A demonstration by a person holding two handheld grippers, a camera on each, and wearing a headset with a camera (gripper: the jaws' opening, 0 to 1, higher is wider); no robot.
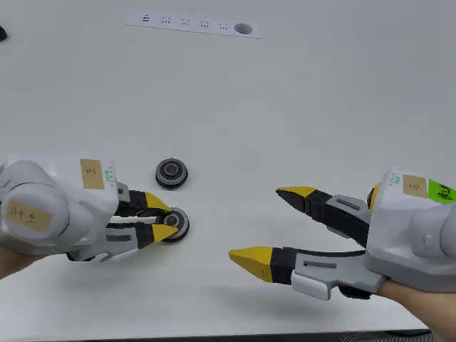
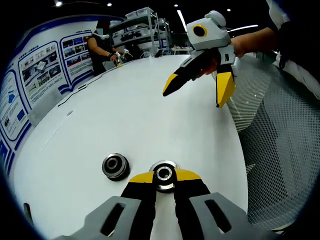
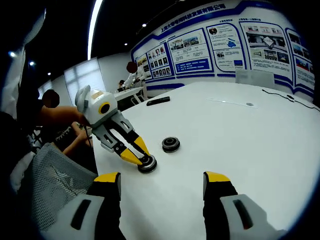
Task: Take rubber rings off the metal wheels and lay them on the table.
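Two small metal wheels with dark rubber rings lie on the white table (image 1: 299, 107). The near wheel (image 1: 177, 224) sits between the yellow tips of my left gripper (image 1: 161, 218), which is shut on it; in the left gripper view this wheel (image 2: 164, 172) faces the camera at the tips of the left gripper (image 2: 164, 178). The second wheel (image 1: 172, 172) (image 2: 116, 166) (image 3: 171, 144) lies free just beyond. My right gripper (image 1: 273, 226) (image 3: 161, 177) hovers wide open to the right, holding nothing. It looks at the held wheel (image 3: 147, 164).
A white power strip (image 1: 192, 23) lies flat at the table's far side. The table's front edge runs along the bottom of the head view. A mesh chair (image 2: 280, 140) stands by the table. People (image 3: 132, 75) work at a far bench.
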